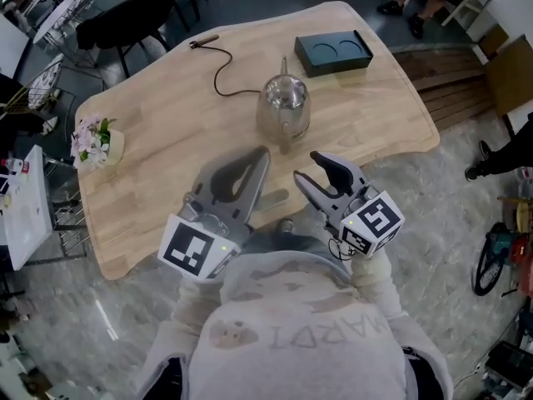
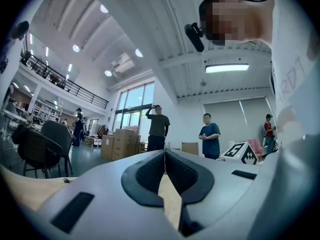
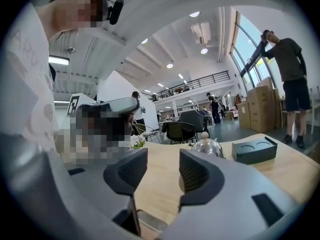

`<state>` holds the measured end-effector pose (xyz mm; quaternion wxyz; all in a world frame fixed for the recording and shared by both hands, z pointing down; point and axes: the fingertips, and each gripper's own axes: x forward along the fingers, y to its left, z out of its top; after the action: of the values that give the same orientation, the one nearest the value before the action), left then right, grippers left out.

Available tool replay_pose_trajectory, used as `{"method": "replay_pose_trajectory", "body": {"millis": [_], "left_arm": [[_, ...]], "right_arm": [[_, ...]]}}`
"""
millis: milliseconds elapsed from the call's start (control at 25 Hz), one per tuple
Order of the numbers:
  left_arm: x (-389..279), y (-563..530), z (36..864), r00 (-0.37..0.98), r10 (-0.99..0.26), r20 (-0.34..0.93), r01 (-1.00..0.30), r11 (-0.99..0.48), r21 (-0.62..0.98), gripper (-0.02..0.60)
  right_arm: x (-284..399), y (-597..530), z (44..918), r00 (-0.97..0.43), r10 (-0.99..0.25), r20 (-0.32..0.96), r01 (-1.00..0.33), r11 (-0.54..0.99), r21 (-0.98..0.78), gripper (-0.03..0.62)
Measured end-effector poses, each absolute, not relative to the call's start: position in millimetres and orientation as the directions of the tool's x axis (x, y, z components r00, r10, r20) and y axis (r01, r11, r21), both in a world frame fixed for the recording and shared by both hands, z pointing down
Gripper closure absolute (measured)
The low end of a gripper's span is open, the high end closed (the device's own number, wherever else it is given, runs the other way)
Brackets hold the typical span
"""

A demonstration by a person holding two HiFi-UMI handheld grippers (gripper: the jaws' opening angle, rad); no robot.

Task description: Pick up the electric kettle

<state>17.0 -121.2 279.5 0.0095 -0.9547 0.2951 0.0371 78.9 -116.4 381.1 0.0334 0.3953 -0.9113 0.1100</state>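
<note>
The electric kettle (image 1: 283, 107) is a clear glass and steel pot with a knobbed lid, upright near the middle of the wooden table (image 1: 166, 132). In the right gripper view the kettle (image 3: 207, 146) shows beyond the jaws, slightly right of the gap. My right gripper (image 1: 310, 167) hovers over the table's near edge, short of the kettle, open with nothing between its pads (image 3: 162, 159). My left gripper (image 1: 260, 155) lies beside it to the left, also short of the kettle, with its jaws shut together and empty (image 2: 164, 153).
A black kettle base (image 1: 333, 52) sits at the far right of the table, also visible in the right gripper view (image 3: 255, 150). A dark cord (image 1: 218, 67) trails behind the kettle. A flower pot (image 1: 93, 142) stands at the left edge. Chairs and standing people surround the table.
</note>
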Motion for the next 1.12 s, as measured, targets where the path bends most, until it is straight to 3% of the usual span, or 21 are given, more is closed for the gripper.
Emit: {"method": "replay_pose_trajectory", "body": {"millis": [440, 1120], "left_arm": [[7.2, -159.3, 282.0, 0.789, -0.614, -0.018, -0.614, -0.789, 0.001, 0.568], [-36.9, -166.6, 287.4, 0.724, -0.689, 0.029, -0.689, -0.724, -0.024, 0.568]], "right_arm": [[83.4, -173.1, 454.8, -0.743, -0.616, 0.260, -0.668, 0.668, -0.329, 0.385], [44.5, -210.4, 499.6, -0.793, -0.516, 0.323, -0.607, 0.708, -0.361, 0.381]]}}
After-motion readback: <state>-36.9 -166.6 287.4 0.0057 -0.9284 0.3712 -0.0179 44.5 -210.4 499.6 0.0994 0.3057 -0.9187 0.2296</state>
